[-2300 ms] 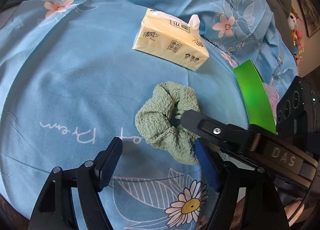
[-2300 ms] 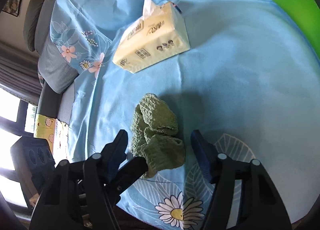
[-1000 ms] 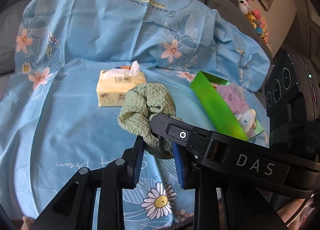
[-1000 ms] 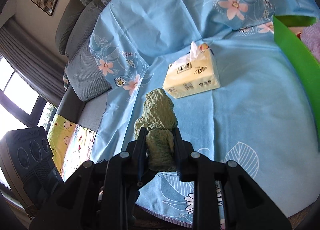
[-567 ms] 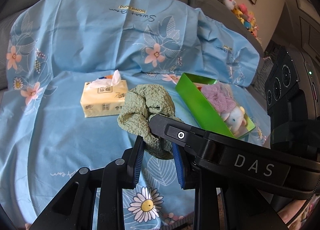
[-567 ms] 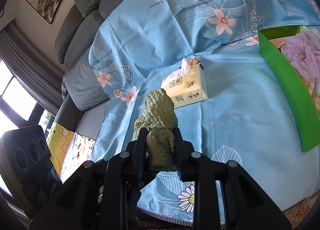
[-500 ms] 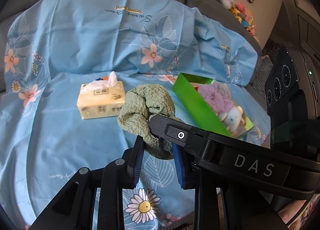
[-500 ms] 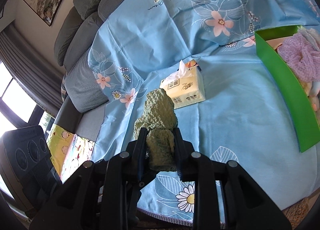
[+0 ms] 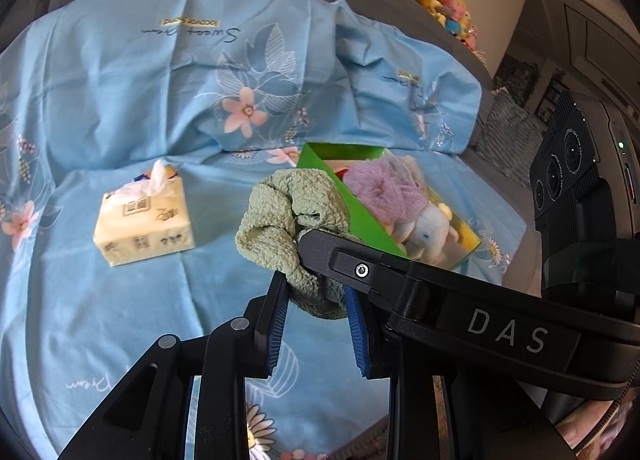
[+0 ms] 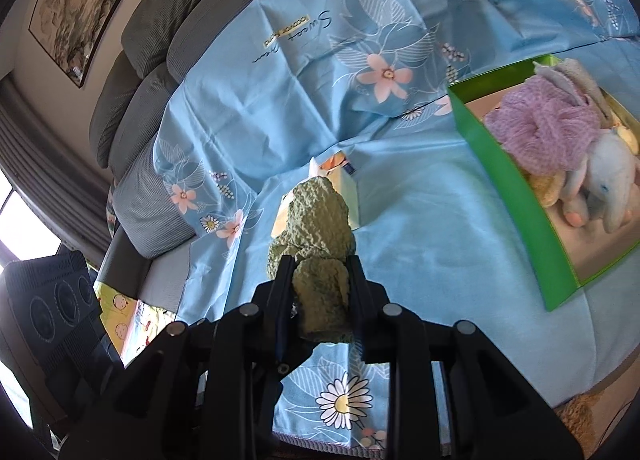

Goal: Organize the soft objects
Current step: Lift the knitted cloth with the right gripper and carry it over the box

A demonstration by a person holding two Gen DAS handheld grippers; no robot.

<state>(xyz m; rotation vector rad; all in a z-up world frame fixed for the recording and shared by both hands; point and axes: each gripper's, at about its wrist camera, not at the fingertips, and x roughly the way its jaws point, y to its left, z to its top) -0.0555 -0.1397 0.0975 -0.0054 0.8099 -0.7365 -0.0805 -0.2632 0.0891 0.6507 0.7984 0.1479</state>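
A green crinkled scrunchie hangs in the air above the blue flowered sheet, gripped from two sides. My left gripper is shut on its lower end, and in the right wrist view my right gripper is shut on the same scrunchie. The right gripper's black finger crosses the left wrist view just beside the scrunchie. A green box lies behind and to the right, holding a lilac scrunchie and a pale plush toy. In the right wrist view the green box lies at the right.
A pale yellow tissue pack lies on the sheet to the left; in the right wrist view the tissue pack is mostly hidden behind the scrunchie. Grey sofa cushions rise behind the sheet. Small plush toys sit on the sofa back at top right.
Both grippers closed on the scrunchie, lifted it off the sheet and carried it toward the green box, which has come nearer and further into view. The tissue pack has slid left.
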